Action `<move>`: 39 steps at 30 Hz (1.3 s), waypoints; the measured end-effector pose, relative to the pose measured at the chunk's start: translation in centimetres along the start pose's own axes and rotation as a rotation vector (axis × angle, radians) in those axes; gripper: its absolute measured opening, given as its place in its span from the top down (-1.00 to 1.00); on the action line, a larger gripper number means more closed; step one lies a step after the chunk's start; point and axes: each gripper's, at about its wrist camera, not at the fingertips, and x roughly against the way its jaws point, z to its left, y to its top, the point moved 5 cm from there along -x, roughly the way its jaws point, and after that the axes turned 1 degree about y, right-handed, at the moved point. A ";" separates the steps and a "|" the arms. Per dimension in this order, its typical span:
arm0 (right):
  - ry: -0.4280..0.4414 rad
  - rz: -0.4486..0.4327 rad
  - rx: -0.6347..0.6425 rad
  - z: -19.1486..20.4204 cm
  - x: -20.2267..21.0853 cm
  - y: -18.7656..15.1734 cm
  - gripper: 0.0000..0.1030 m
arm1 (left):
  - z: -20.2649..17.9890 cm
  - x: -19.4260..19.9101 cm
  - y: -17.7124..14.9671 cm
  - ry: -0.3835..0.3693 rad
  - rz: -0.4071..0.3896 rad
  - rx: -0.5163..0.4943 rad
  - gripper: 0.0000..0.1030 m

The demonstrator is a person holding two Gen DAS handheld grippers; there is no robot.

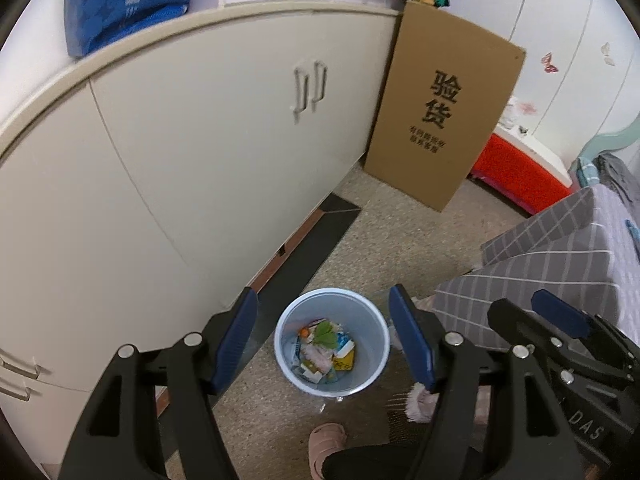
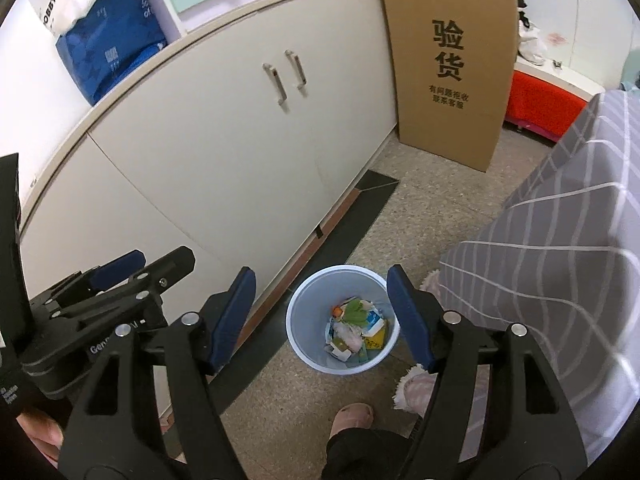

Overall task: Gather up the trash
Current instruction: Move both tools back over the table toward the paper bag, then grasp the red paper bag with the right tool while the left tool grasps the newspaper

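Note:
A light blue trash bin [image 1: 374,332] stands on the speckled floor below both grippers; it also shows in the right wrist view [image 2: 308,312]. Inside lies mixed trash [image 1: 325,350]: paper scraps, a green leaf, yellow and blue wrappers, also in the right wrist view [image 2: 356,332]. My left gripper [image 1: 324,338] is open and empty, high above the bin. My right gripper [image 2: 322,316] is open and empty, also above the bin. The right gripper shows at the right edge of the left view [image 1: 560,320]; the left gripper shows at the left of the right view [image 2: 120,270].
White cabinets [image 1: 180,152] run along the left. A tall cardboard box [image 1: 444,108] leans at the cabinet's end, with a red stool [image 1: 516,176] behind. A grey checked bedcover [image 2: 560,248] hangs at right. The person's slippered foot [image 2: 352,416] and a fluffy pink slipper [image 2: 416,390] lie near the bin.

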 end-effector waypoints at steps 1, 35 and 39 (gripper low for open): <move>0.001 -0.006 -0.007 -0.2 0.5 0.1 -0.31 | -0.4 0.6 0.1 -0.005 -0.011 -0.005 -0.32; -0.358 -0.408 -0.414 -29.9 29.2 -6.7 -0.55 | -33.6 13.2 -4.0 -0.335 -0.108 -0.392 -0.52; -0.391 -0.408 -0.533 -35.3 30.0 -8.3 -0.59 | -37.0 12.4 -4.5 -0.373 -0.070 -0.408 -0.52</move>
